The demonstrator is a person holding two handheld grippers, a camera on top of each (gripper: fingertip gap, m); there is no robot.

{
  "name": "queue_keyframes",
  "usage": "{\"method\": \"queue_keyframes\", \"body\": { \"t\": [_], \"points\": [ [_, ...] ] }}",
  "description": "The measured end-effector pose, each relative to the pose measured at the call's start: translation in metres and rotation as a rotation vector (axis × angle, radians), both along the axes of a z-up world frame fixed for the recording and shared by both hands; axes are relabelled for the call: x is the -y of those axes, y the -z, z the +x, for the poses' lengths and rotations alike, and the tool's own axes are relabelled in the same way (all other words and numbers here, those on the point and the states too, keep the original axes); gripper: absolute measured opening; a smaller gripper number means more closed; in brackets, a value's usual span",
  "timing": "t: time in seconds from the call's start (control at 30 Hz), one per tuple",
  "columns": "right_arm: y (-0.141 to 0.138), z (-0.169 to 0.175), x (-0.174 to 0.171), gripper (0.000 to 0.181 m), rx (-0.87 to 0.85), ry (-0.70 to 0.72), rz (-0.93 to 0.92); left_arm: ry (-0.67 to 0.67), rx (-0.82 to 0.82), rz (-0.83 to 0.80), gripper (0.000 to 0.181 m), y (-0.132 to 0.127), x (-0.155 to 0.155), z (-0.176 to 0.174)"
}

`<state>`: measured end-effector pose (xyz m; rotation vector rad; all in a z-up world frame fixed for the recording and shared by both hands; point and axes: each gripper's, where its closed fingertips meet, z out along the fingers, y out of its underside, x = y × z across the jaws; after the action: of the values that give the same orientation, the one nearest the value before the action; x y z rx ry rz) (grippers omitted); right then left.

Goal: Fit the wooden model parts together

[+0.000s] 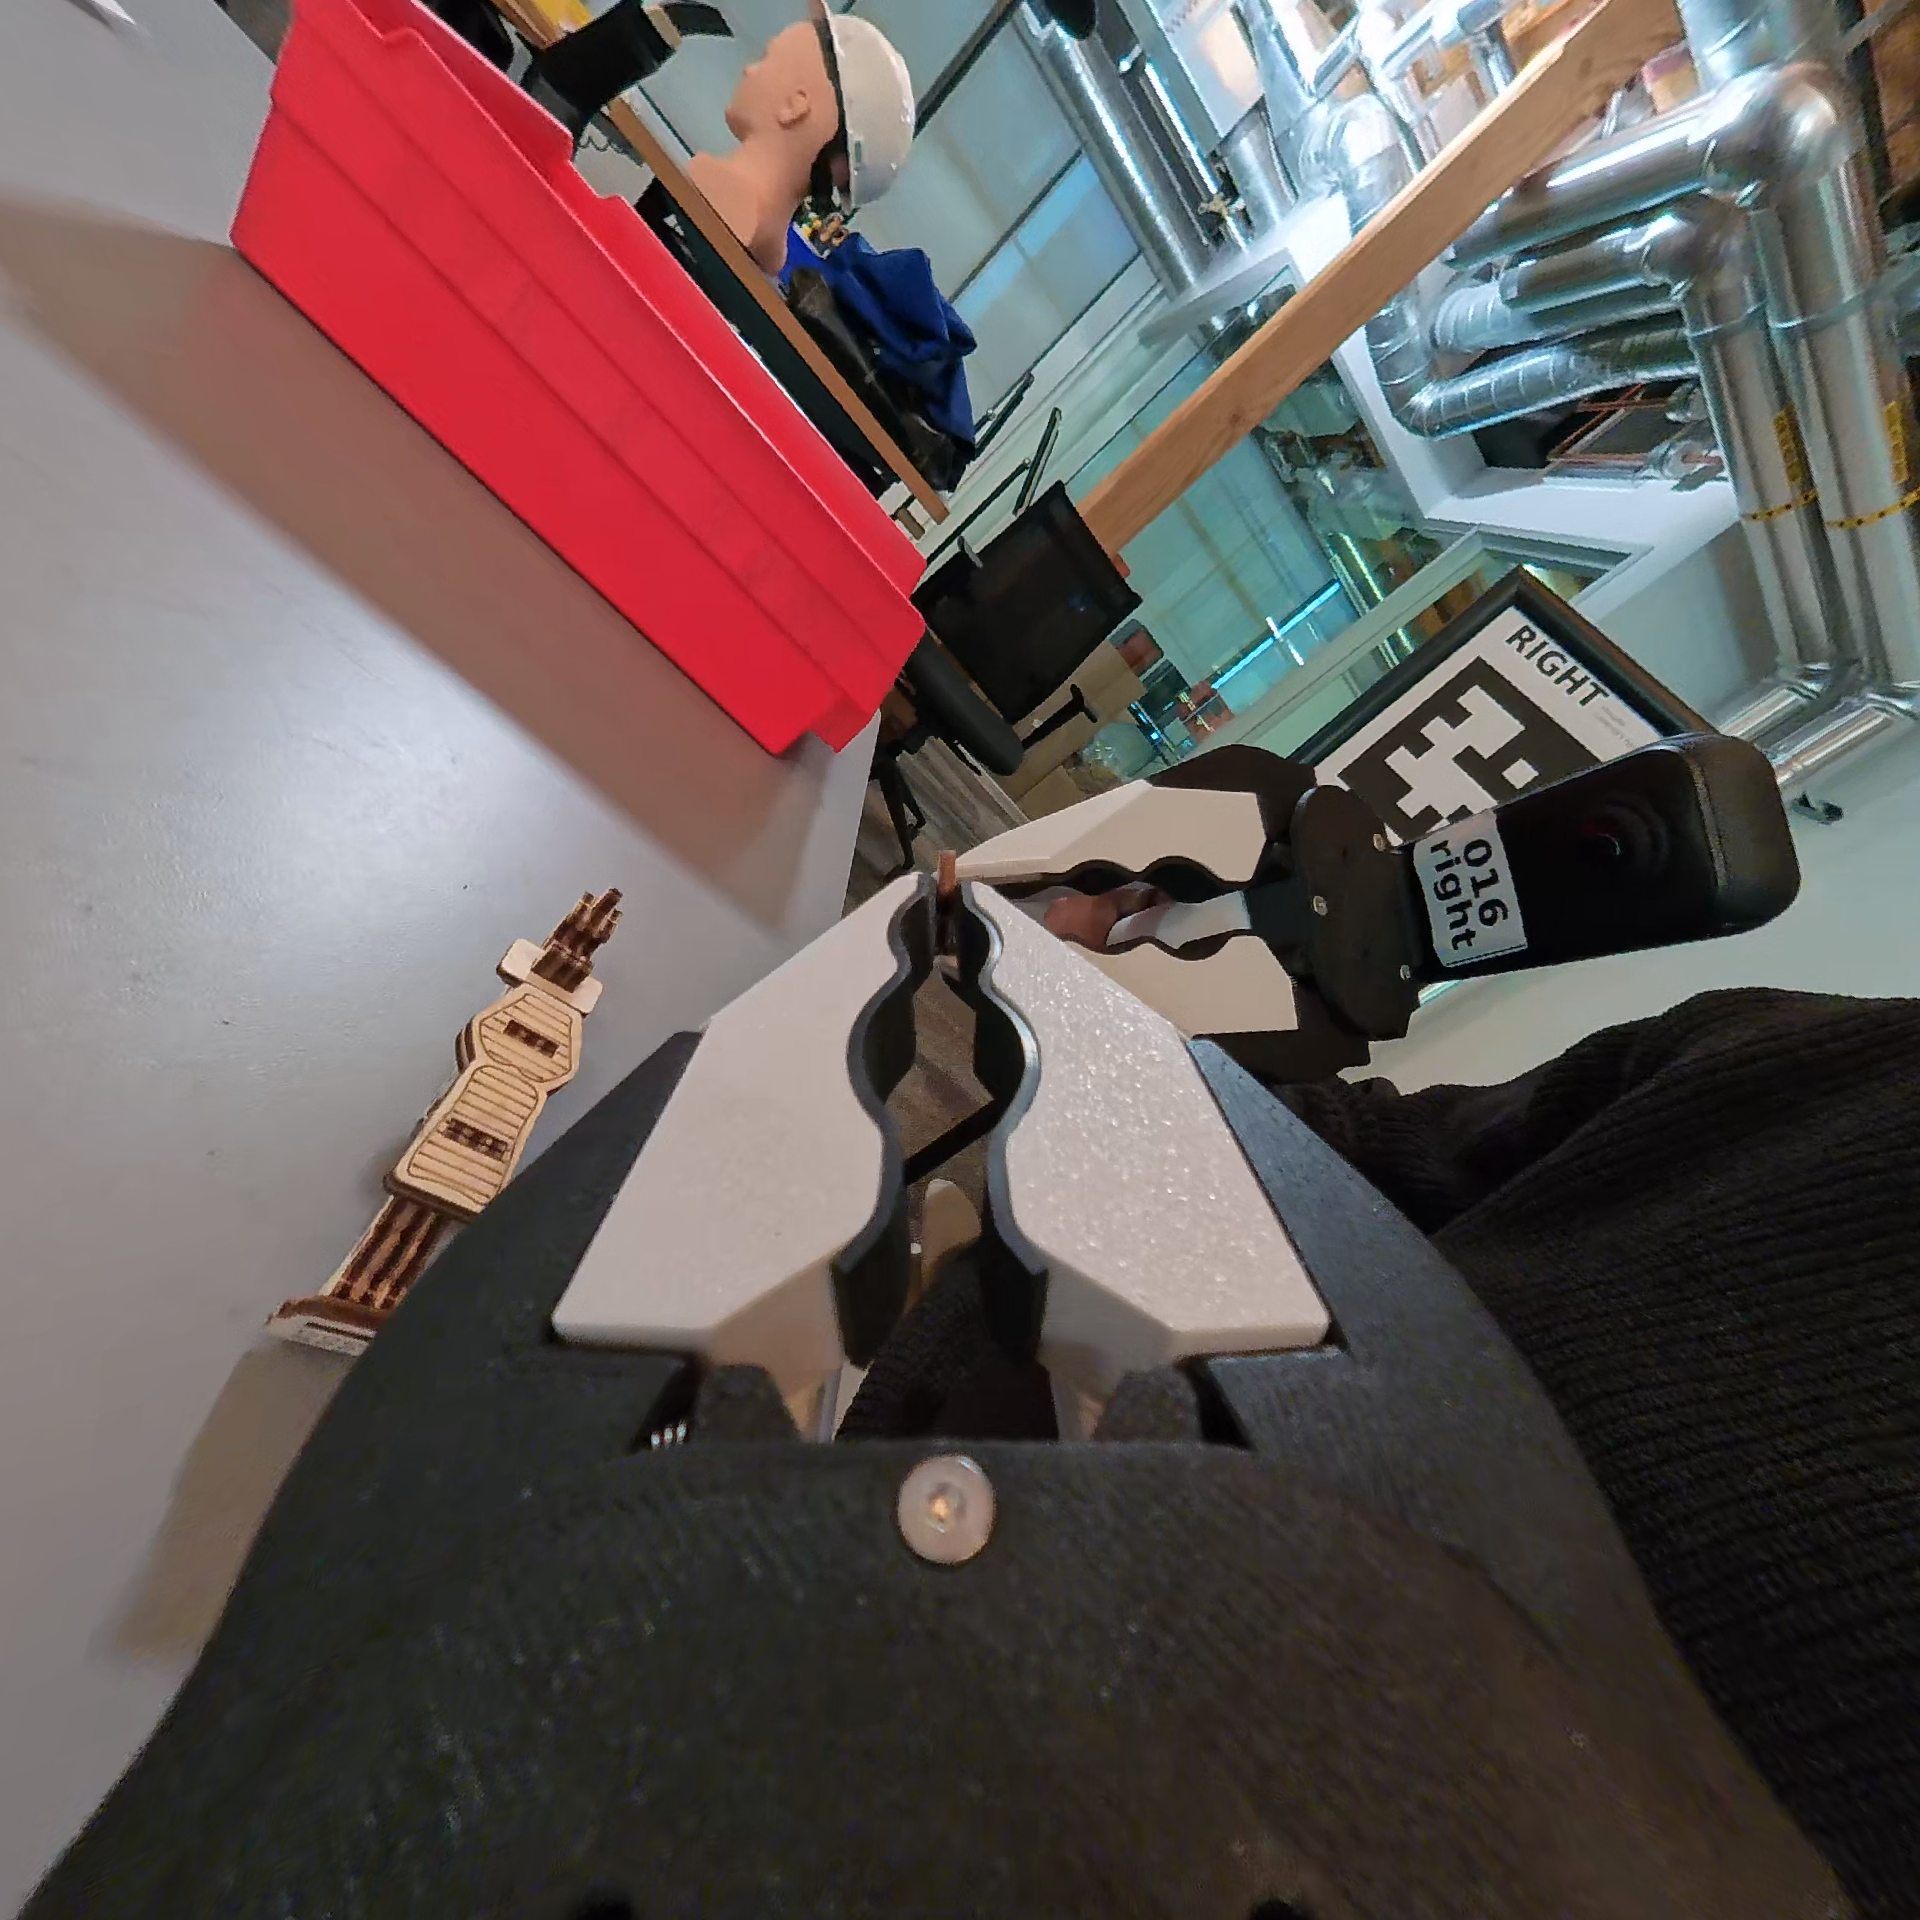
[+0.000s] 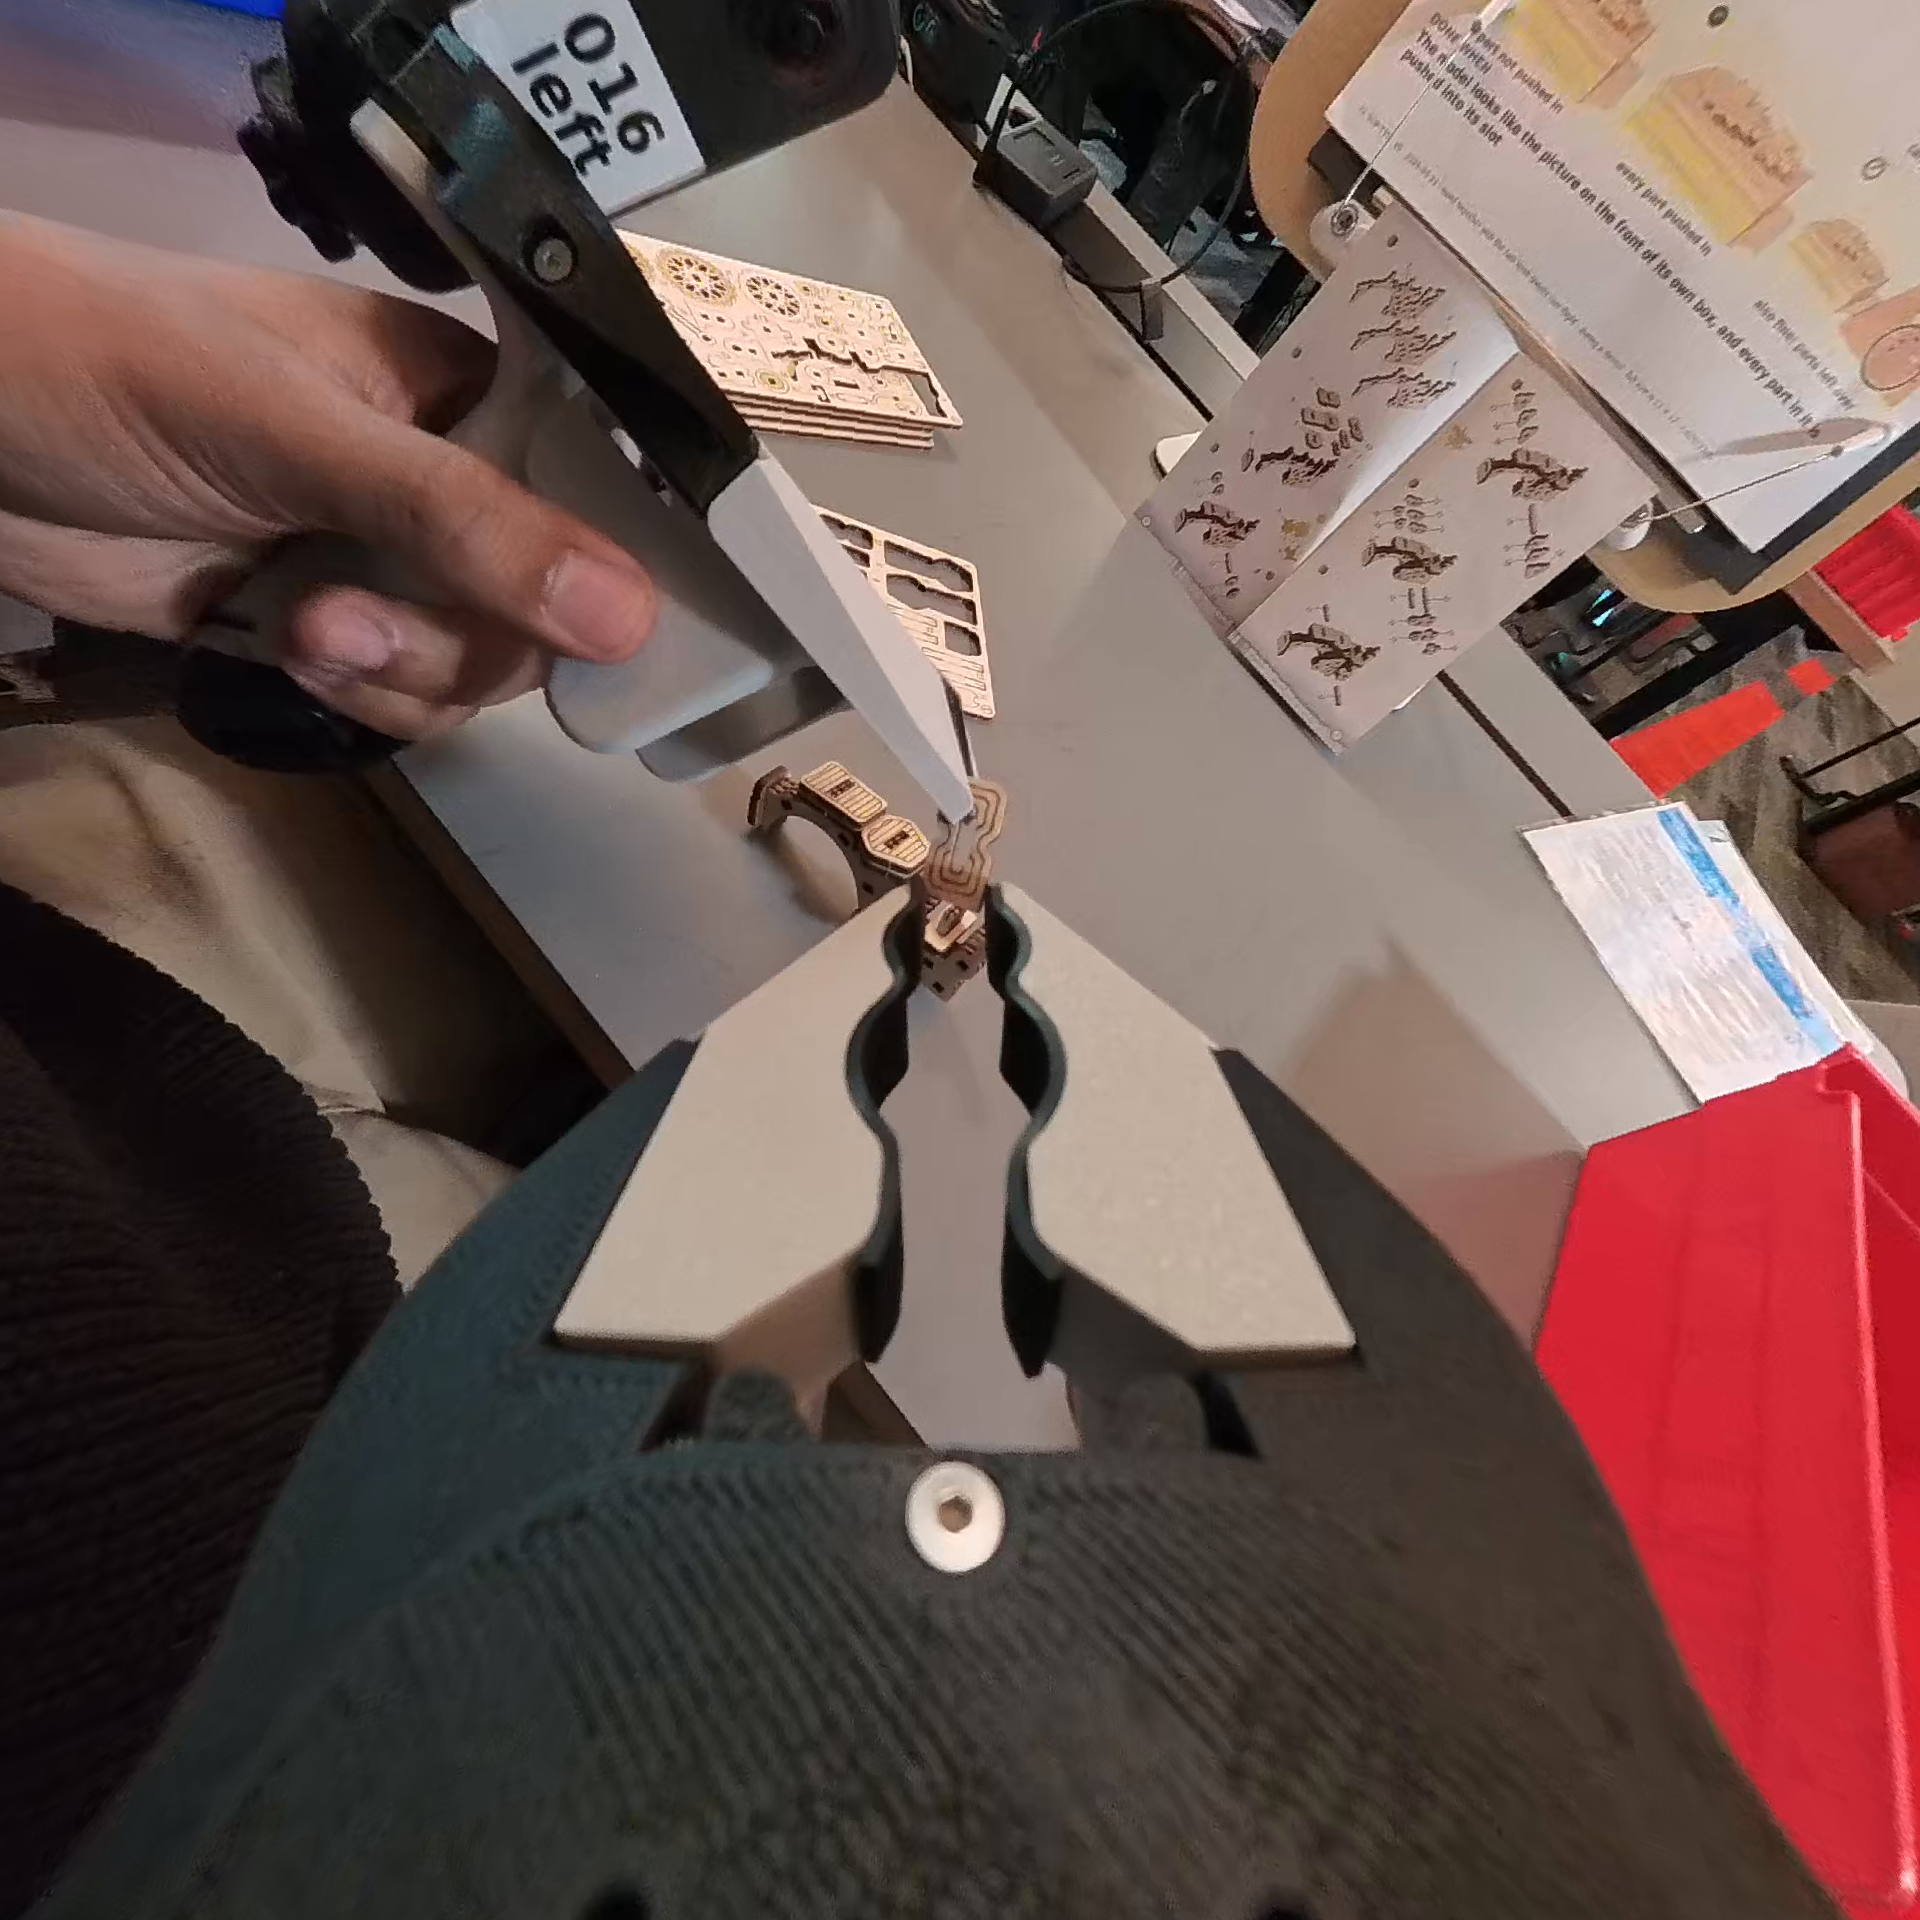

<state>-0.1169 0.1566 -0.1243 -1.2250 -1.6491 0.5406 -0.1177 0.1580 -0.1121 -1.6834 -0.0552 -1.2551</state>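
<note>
In the left wrist view, a wooden tower lies flat on the grey desk at the left, well apart from the jaws. Behind it a red bin rests on the desk. In the middle, the left gripper has its jaws nearly together, pinching a thin wooden part seen edge-on at the tips. To the right, the right gripper meets that part tip to tip, held off the desk edge above a dark knit sleeve.

In the right wrist view, a hand at the left grasps the left gripper, whose white finger slants down to the flat part; its jaws are closed on this engraved piece. Behind lie 2 stacks of part sheets and, just beside the tips, an arched wooden piece resting on the desk. In the middle, the right gripper has its jaws narrowed on a small wooden block, which touches the lower end of the flat part. Both pieces are in the air above the desk. To the right stand instruction sheets on a clipboard stand, a laminated card on the desk, and the red bin at the lower right corner.
</note>
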Motion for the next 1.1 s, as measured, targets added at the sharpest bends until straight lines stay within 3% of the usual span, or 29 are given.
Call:
{"method": "queue_keyframes", "body": {
  "t": [0.1, 0.27, 0.43, 0.57, 0.77, 1.1],
  "points": [
    [-0.001, 0.002, -0.005, 0.01, -0.004, 0.014, 0.003, -0.012, -0.019, 0.01, 0.016, 0.0, -0.001, -0.004],
    [0.003, 0.006, -0.014, 0.01, -0.006, 0.032, -0.098, -0.094, -0.085, 0.032, 0.023, -0.005, -0.006, -0.031],
    [0.015, 0.009, -0.019, 0.01, 0.022, 0.04, -0.191, -0.14, -0.326, -0.071, 0.026, 0.021, -0.014, -0.056],
    [0.027, 0.009, -0.021, 0.01, 0.059, 0.043, -0.254, -0.071, -0.448, -0.173, 0.032, 0.049, -0.013, -0.052],
    [0.034, 0.006, -0.019, 0.01, 0.066, 0.034, -0.397, 0.049, -0.517, -0.24, 0.043, 0.071, -0.004, -0.045],
    [0.049, -0.014, -0.018, 0.01, 0.173, 0.052, -0.448, 0.059, -0.735, -0.23, 0.035, 0.096, -0.009, -0.027]
  ]
}}
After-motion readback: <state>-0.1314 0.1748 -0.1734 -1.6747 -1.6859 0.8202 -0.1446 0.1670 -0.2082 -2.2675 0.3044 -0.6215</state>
